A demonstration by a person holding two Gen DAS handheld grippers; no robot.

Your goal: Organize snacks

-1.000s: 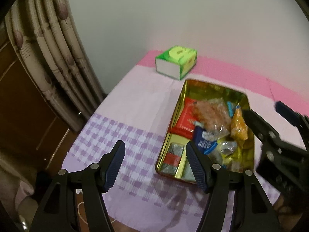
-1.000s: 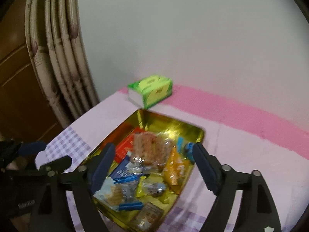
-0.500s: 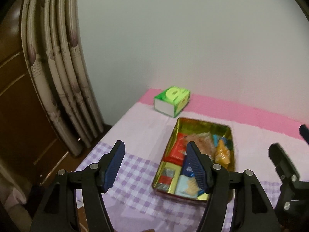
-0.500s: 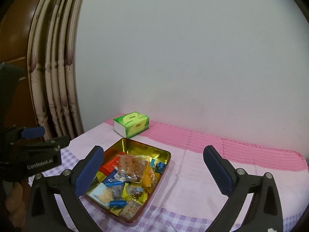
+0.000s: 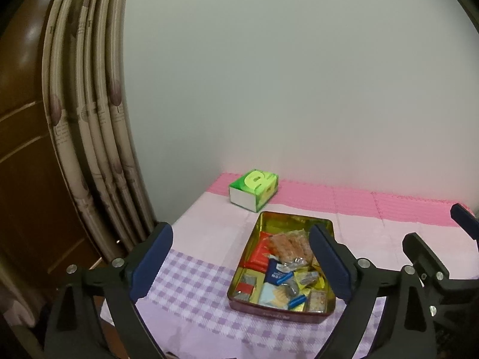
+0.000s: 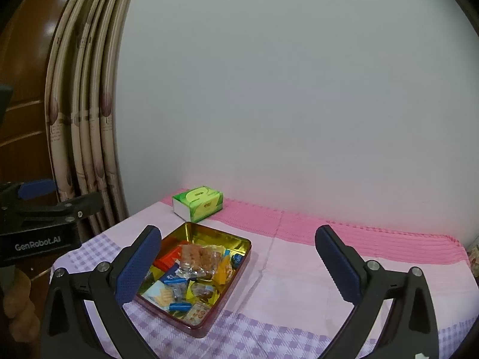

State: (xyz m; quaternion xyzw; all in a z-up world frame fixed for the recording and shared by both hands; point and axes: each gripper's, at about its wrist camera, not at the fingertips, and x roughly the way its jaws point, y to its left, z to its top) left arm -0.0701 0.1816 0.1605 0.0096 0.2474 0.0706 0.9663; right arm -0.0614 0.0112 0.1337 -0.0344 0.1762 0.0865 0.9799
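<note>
Pink and lilac cloth covers the table (image 6: pixel 299 272), and your tin (image 6: pixel 239 243) sits on it toward the left edge, well short of the back edge where the green tissue box (image 6: pixel 198 202) stands against the wall. The tin's long axis runs from the front edge toward that box, angled a little, with its near short end over the checked band of cloth. Snacks (image 6: pixel 191 272) fill the front two thirds in a loose heap; the far end shows bare gold.

Both tools are pulled back above the front edge. Your left gripper (image 5: pixel 239 264) has just been opening and stands wide with nothing between its jaws; the tin only shows through the gap. Your right gripper (image 6: pixel 236 266) has also just spread, as wide as it goes, and holds nothing.

To finish well, I'd judge you should check that no packet pokes above the rim, then bring both tools away level, clear of the tin walls.
</note>
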